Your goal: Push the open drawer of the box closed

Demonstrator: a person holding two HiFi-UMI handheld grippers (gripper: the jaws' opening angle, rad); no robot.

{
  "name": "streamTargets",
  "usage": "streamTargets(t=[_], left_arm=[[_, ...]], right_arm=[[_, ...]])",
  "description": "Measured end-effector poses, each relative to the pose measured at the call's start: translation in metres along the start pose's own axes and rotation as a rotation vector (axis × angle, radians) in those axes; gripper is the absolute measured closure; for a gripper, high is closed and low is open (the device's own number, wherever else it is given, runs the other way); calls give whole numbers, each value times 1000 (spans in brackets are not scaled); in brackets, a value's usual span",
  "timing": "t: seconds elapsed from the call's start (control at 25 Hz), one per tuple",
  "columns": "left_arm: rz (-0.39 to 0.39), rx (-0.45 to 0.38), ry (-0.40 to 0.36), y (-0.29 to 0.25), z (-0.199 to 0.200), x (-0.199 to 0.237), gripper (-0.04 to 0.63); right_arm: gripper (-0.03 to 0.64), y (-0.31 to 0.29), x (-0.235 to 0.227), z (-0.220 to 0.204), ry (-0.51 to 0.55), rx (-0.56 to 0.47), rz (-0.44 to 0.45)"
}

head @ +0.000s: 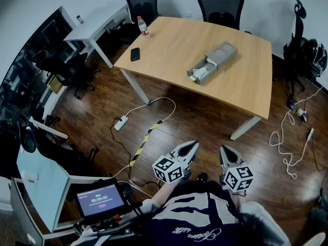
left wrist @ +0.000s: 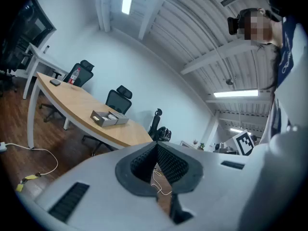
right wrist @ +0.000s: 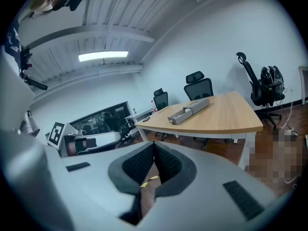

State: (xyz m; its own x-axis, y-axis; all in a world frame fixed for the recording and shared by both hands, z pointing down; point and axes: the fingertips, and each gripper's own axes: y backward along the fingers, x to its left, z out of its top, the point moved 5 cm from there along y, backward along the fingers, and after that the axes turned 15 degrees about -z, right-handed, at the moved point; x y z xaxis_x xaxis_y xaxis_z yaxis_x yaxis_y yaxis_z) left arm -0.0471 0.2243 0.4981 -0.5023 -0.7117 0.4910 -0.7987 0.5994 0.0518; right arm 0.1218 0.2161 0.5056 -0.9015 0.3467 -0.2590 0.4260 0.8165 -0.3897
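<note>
A grey box [head: 221,54] lies on the wooden table [head: 169,45], its drawer [head: 201,72] pulled out toward me with white contents inside. The left gripper view shows the box [left wrist: 109,118] small and far off; in the right gripper view the box [right wrist: 188,110] is just as distant. My left gripper [head: 193,145] and right gripper [head: 224,149] hang side by side close to my body, over the wooden floor and well short of the table. Both have their jaws pressed together with nothing between them, left gripper [left wrist: 156,146] and right gripper [right wrist: 154,146] alike.
A black phone [head: 135,54] and a bottle [head: 143,26] sit at the table's far left. Two office chairs [head: 220,6] stand behind it. Cables and a power strip [head: 121,122] run across the floor between me and the table. A white desk [head: 97,22] is at left.
</note>
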Motion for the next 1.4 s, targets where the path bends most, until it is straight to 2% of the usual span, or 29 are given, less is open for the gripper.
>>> streamTargets(t=[0.24, 0.52, 0.64, 0.8, 1.04, 1.2, 1.4], left_arm=[[5, 8, -8, -16, 7, -2, 592], [65, 43, -15, -9, 12, 6, 592], [65, 66, -12, -11, 10, 8, 592], [29, 110, 18, -35, 4, 24, 592], [-37, 118, 35, -71, 6, 49, 592], [-28, 105, 33, -89, 25, 89, 592], [25, 73, 19, -101, 71, 159, 592]], right_arm=[[618, -17, -15, 18, -6, -3, 27], [618, -31, -12, 11, -49, 16, 72], [618, -31, -13, 9, -62, 16, 74], [618, -41, -33, 7, -95, 30, 32], [618, -51, -74, 19, -130, 6, -83], [618, -84, -91, 32, -135, 17, -118], [618, -150, -85, 64, -116, 40, -93]])
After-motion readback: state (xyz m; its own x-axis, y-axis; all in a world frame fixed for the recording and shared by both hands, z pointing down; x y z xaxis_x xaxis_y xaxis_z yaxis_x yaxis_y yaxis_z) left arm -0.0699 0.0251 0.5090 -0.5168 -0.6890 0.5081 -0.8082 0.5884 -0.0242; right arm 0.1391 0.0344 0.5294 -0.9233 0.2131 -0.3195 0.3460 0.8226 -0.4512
